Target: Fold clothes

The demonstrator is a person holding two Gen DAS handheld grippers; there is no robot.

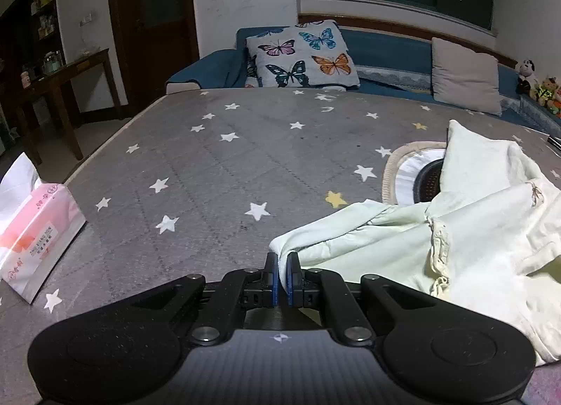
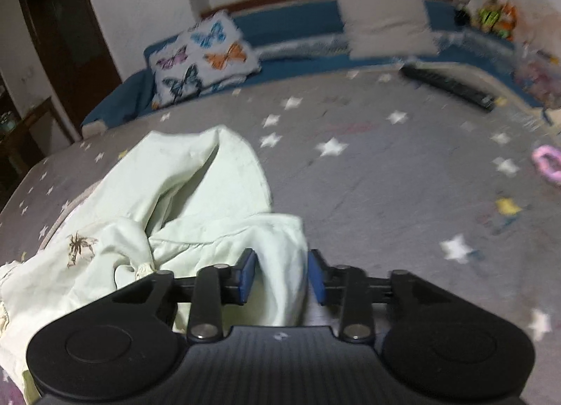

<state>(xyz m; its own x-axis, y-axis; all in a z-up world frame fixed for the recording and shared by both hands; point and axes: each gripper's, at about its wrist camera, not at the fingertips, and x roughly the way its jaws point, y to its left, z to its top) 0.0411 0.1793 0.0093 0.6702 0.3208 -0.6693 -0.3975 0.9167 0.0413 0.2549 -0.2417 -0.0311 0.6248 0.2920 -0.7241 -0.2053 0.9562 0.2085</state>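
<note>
Two tools work one pale green garment [image 1: 455, 240] on the star-printed grey bed cover [image 1: 217, 166]. Your left tool [image 1: 282, 259] is clamped on a corner of the cloth, its blue pads pressed nearly together around the thin fabric. Your right tool [image 2: 282, 264] stands apart, a fold of the same garment lying between its pads without being squeezed. The garment sprawls crumpled across the near side of the bed, a small embroidered motif [image 2: 79, 245] showing on its surface, and partly covers a round woven basket [image 1: 403, 166]. A pink tissue pack [image 1: 35, 233] sits at the bed's left edge. Behind, a butterfly cushion [image 1: 301, 54] and a plain beige cushion [image 1: 464, 79] lean on the blue sofa [image 1: 385, 47].
</note>
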